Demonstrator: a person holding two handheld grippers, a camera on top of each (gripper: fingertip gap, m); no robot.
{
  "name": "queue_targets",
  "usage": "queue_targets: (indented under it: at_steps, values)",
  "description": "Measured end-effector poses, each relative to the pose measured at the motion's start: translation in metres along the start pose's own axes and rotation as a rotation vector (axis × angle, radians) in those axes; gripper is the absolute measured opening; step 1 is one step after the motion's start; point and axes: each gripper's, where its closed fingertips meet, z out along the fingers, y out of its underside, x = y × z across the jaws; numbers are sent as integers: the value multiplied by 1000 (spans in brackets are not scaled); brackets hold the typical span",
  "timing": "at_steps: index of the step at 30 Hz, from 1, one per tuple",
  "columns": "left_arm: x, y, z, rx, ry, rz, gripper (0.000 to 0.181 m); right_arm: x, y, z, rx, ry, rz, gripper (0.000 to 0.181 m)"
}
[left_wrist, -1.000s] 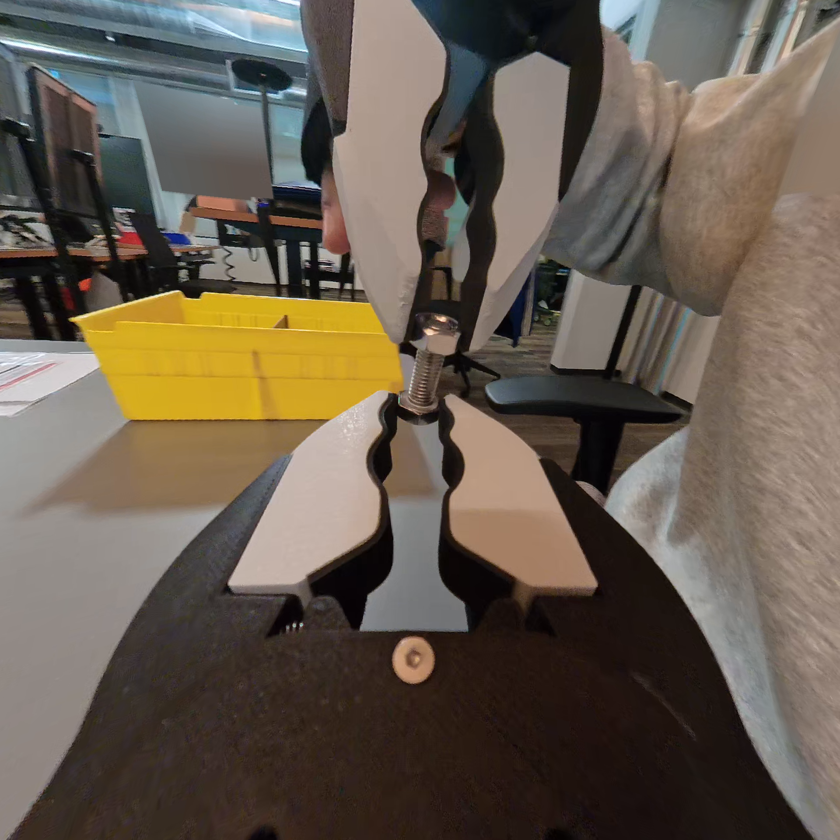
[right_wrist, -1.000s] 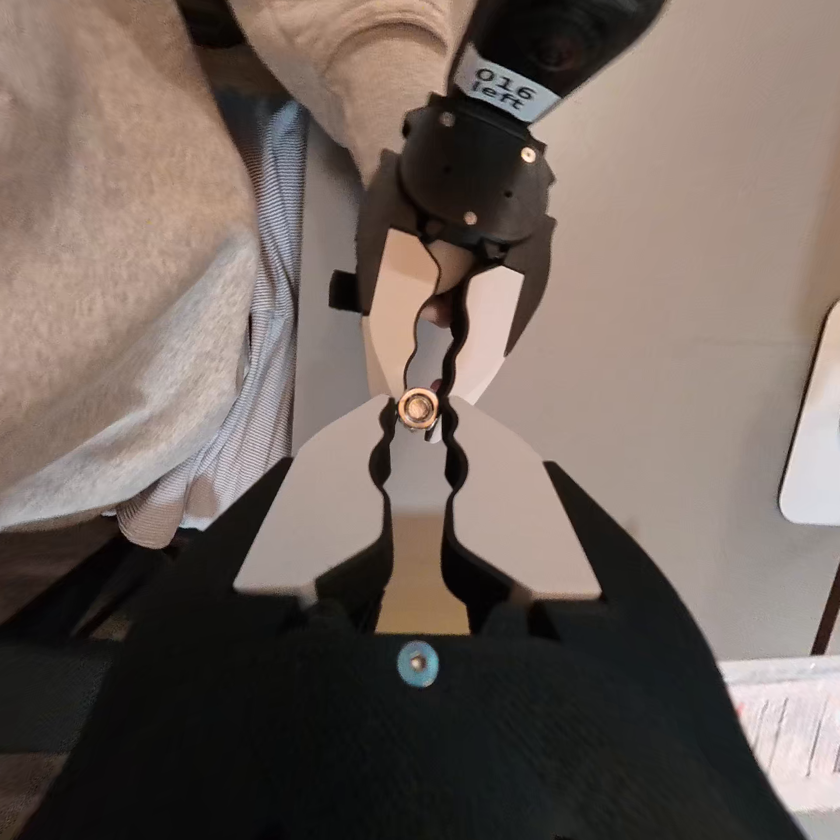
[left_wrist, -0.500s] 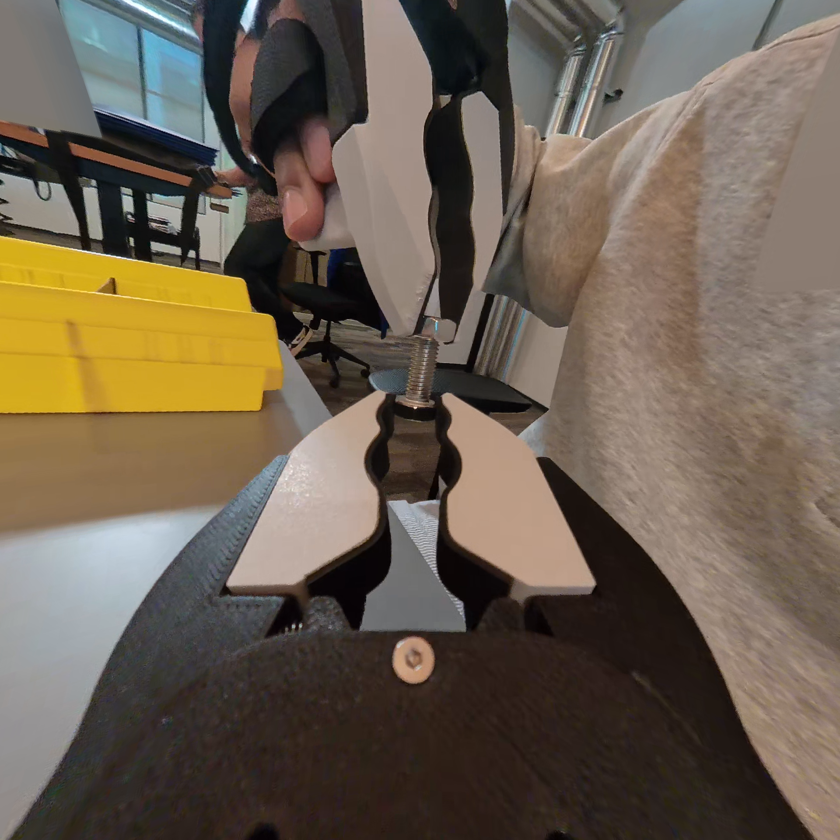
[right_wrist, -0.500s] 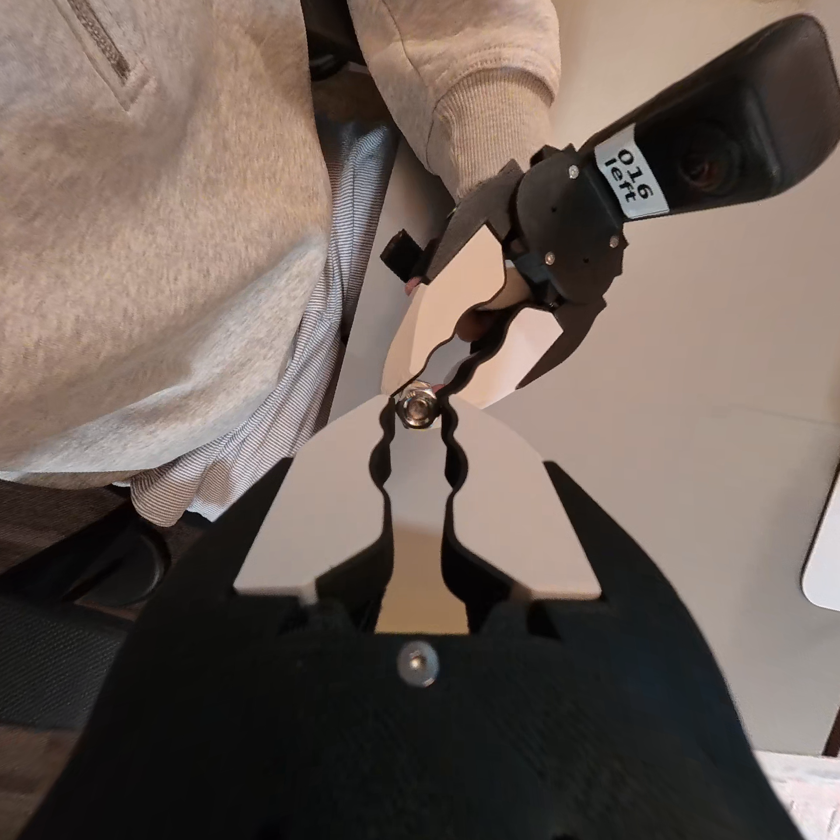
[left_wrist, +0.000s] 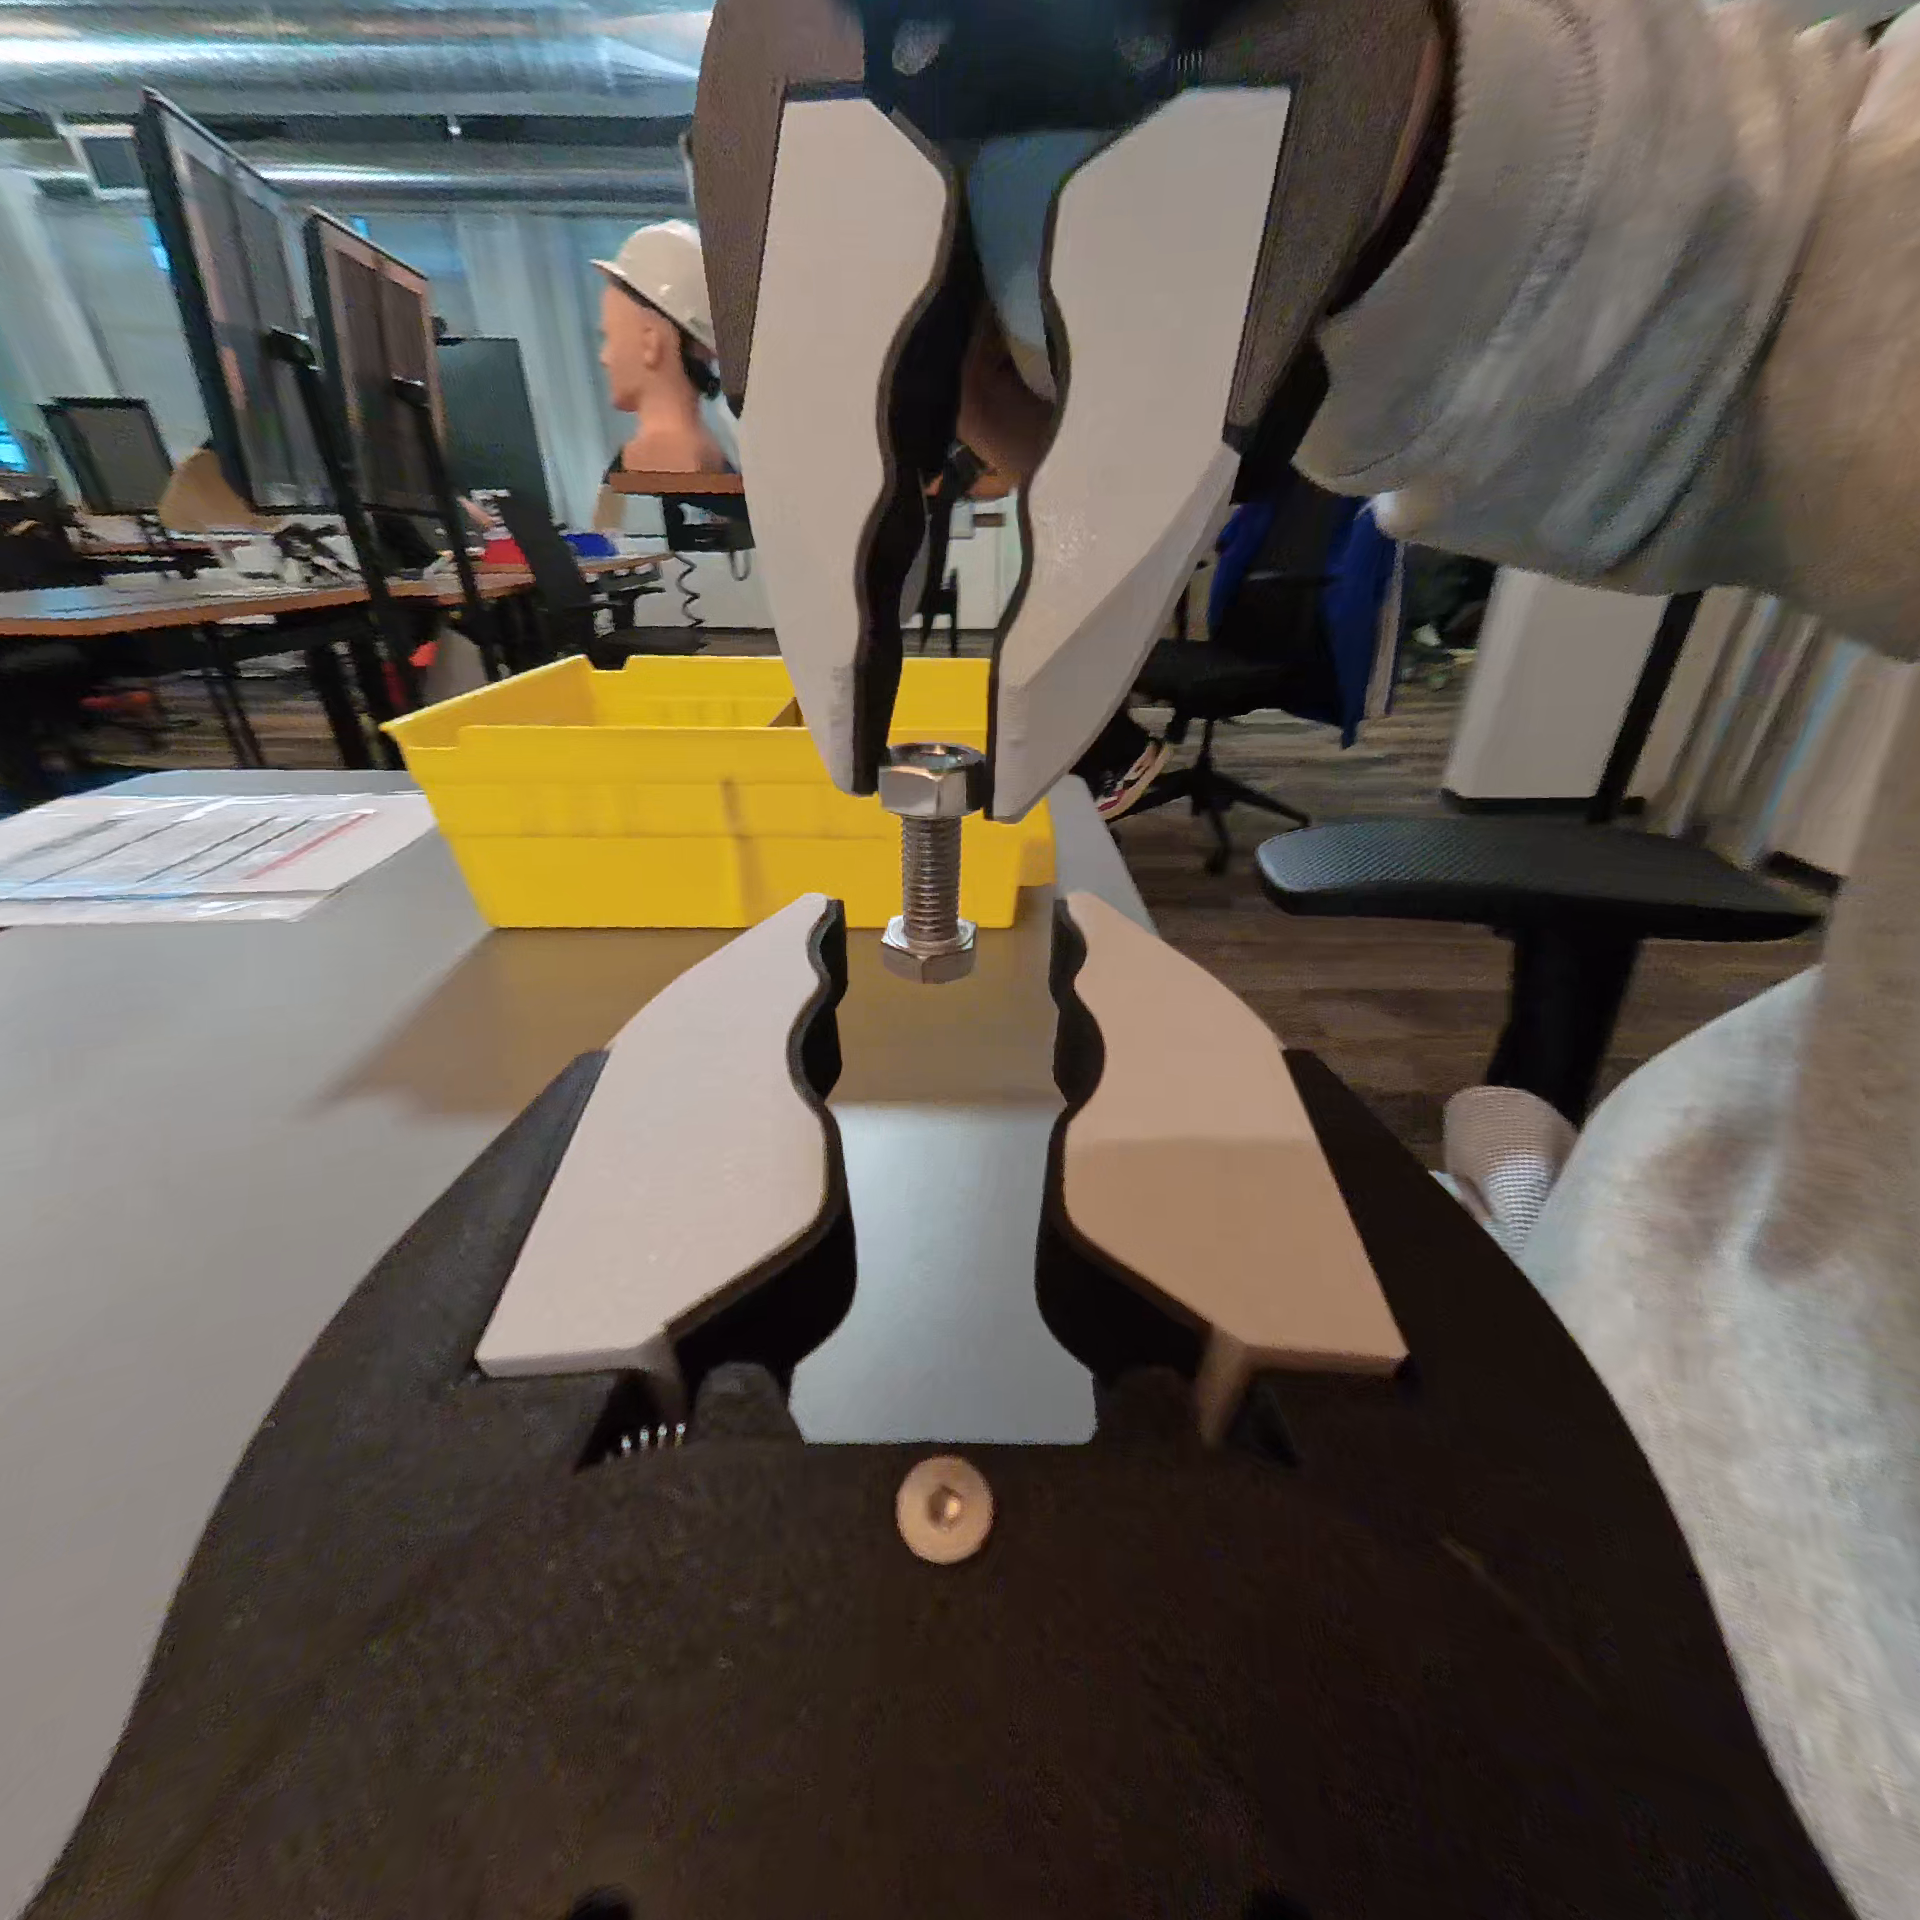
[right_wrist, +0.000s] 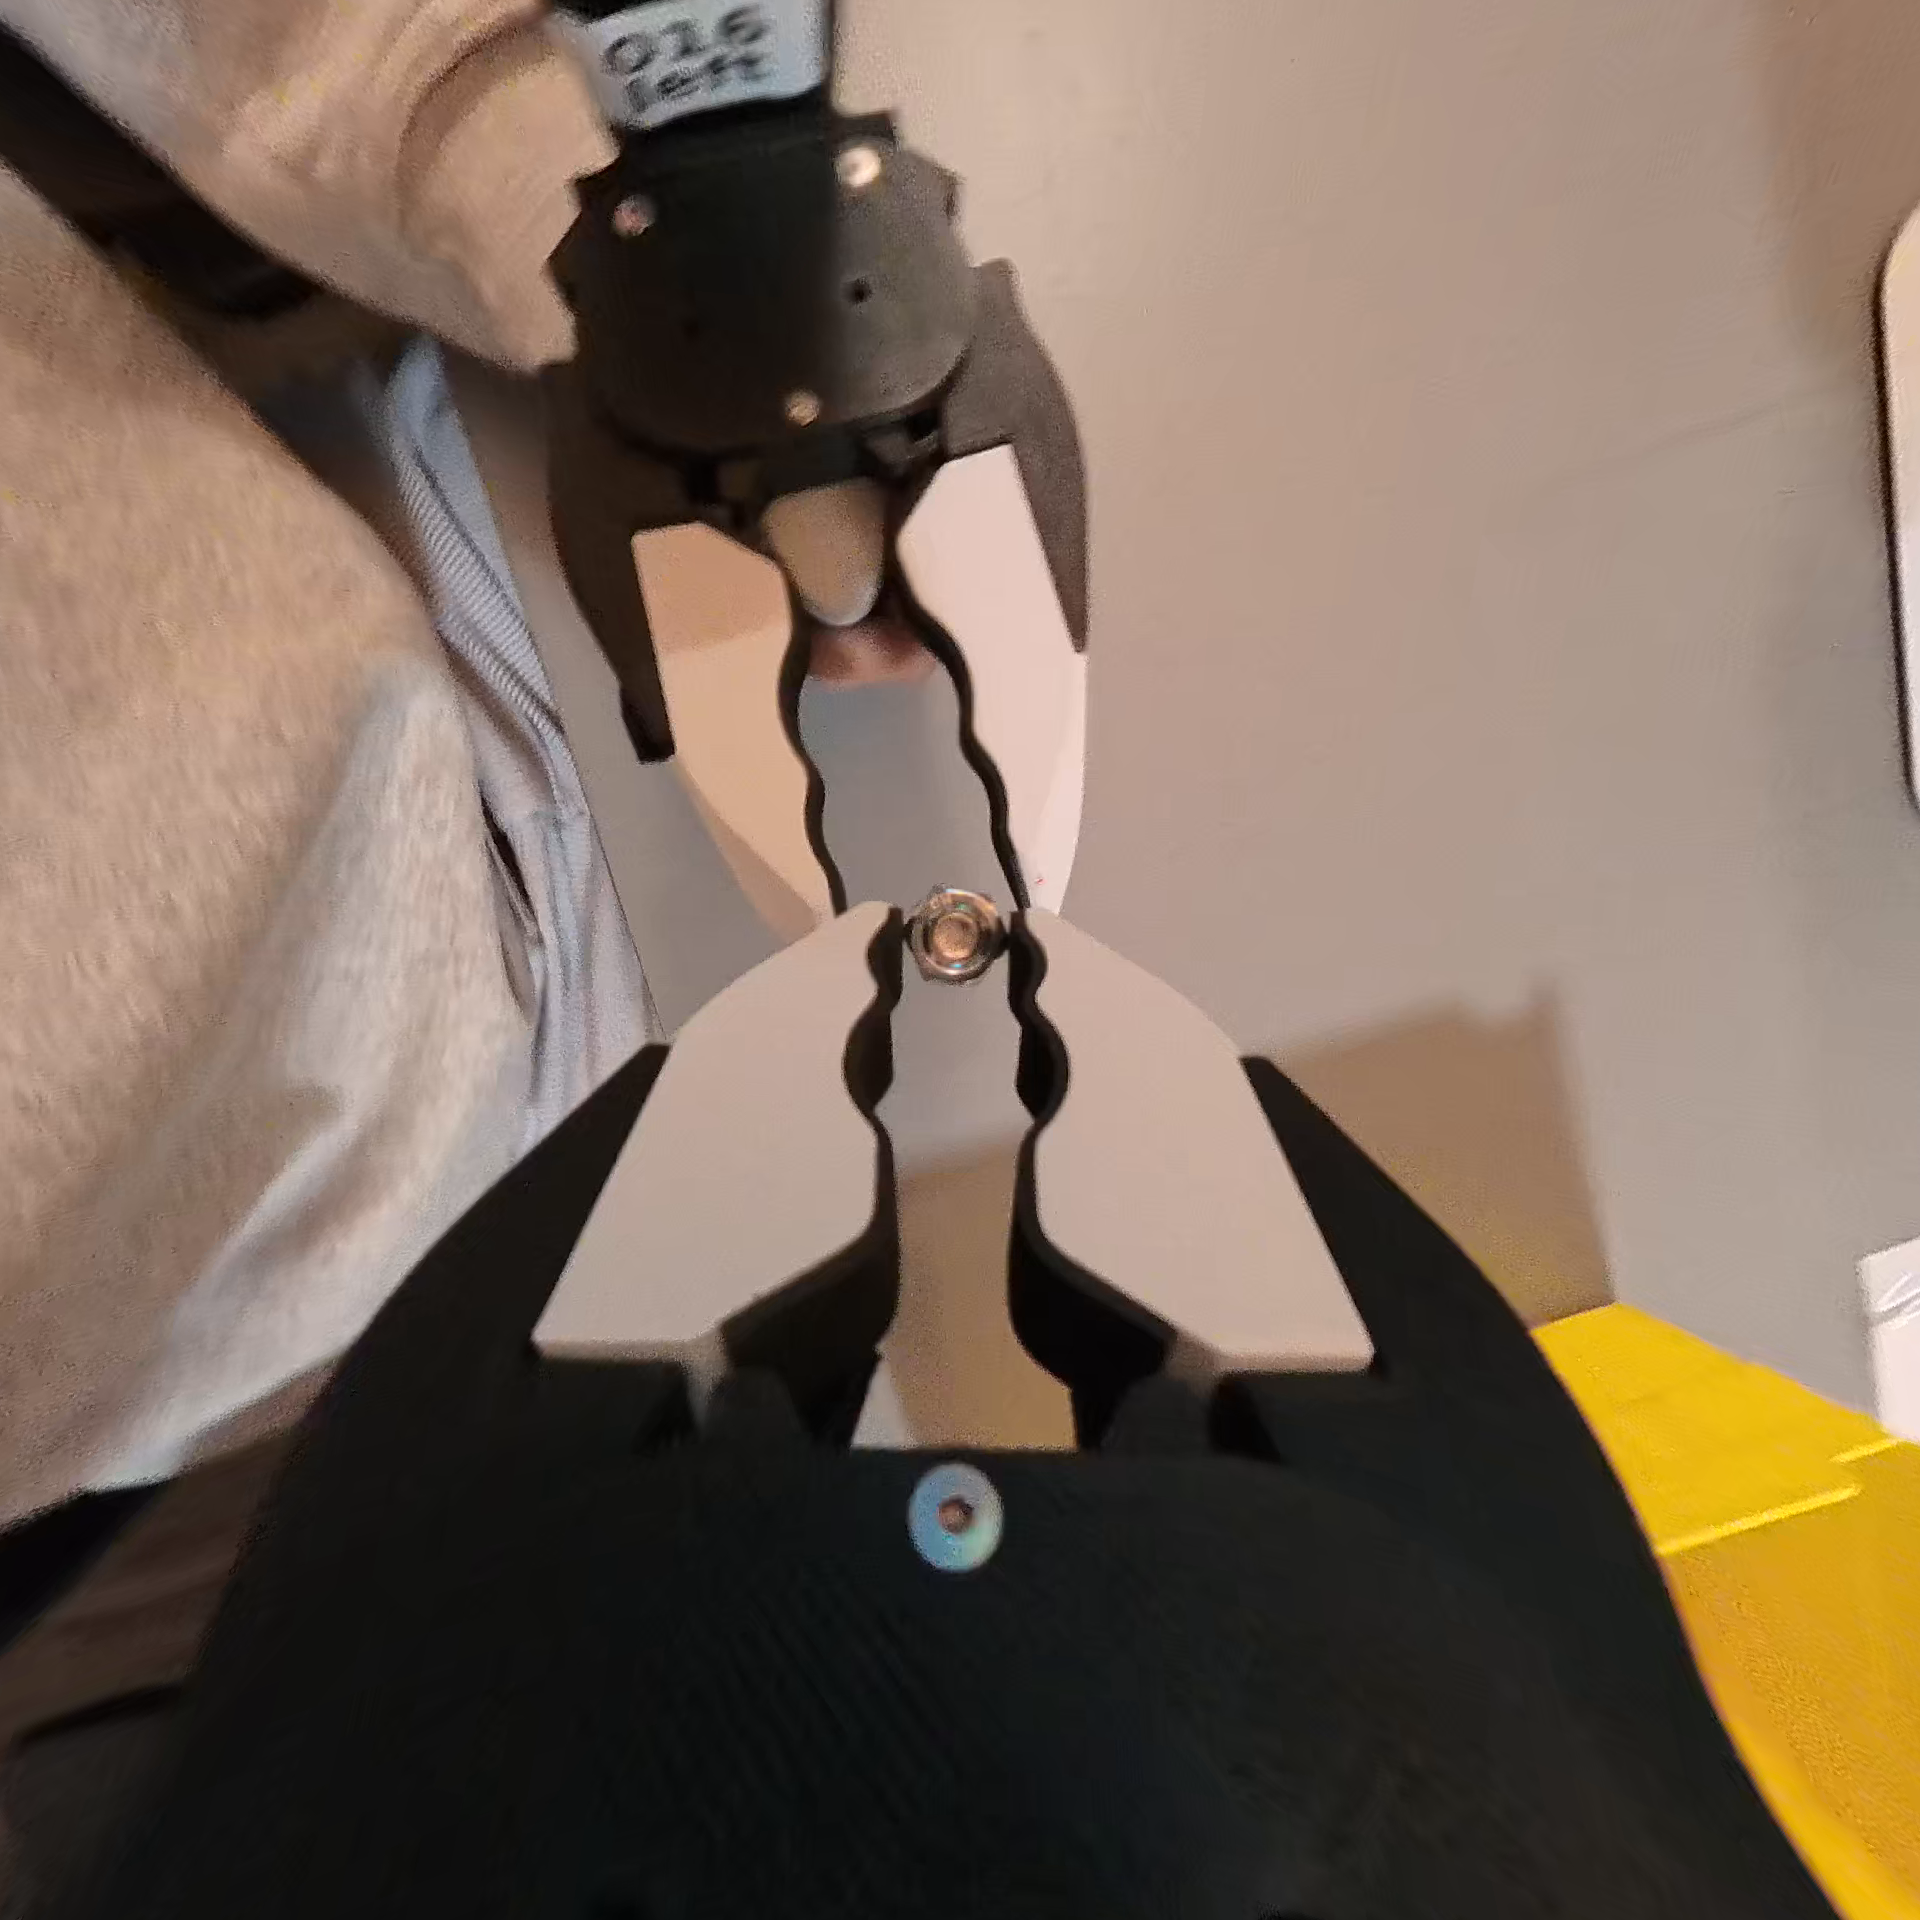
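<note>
A steel bolt (left_wrist: 928, 862) hangs upright with a hex nut (left_wrist: 928, 948) on its lower end. My right gripper (left_wrist: 932, 792) comes down from above and is shut on the bolt's hex head. In the right wrist view, the right gripper (right_wrist: 954, 928) pinches that head (right_wrist: 954, 940) at its fingertips. My left gripper (left_wrist: 948, 920) is open. Its fingertips stand either side of the nut with a gap on both sides. It also shows in the right wrist view (right_wrist: 928, 899), below the bolt, fingers spread.
A yellow bin (left_wrist: 644, 831) stands on the grey table (left_wrist: 208, 1091) just behind the bolt; its corner shows in the right wrist view (right_wrist: 1714, 1455). A paper sheet (left_wrist: 177, 842) lies at left. A black office chair (left_wrist: 1507, 873) stands to the right. A grey sleeve (left_wrist: 1558, 312) fills the upper right. Only a small space, under 4 cm, lies between the two pairs of fingers.
My left gripper has opened and let go of the nut it was pinching. Both grippers have swung back towards the yellow bin. The right gripper still holds the bolt head.
</note>
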Motion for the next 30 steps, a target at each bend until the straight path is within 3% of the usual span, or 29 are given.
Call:
queue_targets:
  at_steps: [1,5,10,17,21,27,30]
  values:
    - [-2,1,0,-8,-18,4,37,2,-1,1,5,2,51,20]
    - [-9,3,0,-15,-61,-12,25,5,-2,5,21,-37,216,19]
    - [-12,0,-1,-11,-67,-33,19,8,-3,2,27,-46,211,20]
    - [5,2,1,-18,50,-62,19,-11,1,1,-15,-84,-245,20]
    - [16,1,2,-17,110,-59,19,-24,1,0,42,-83,-584,20]
    - [15,4,3,-33,110,-70,19,-18,6,0,-38,-47,-381,20]
    - [9,6,3,-44,76,-77,18,-13,8,-2,-53,-39,-273,30]
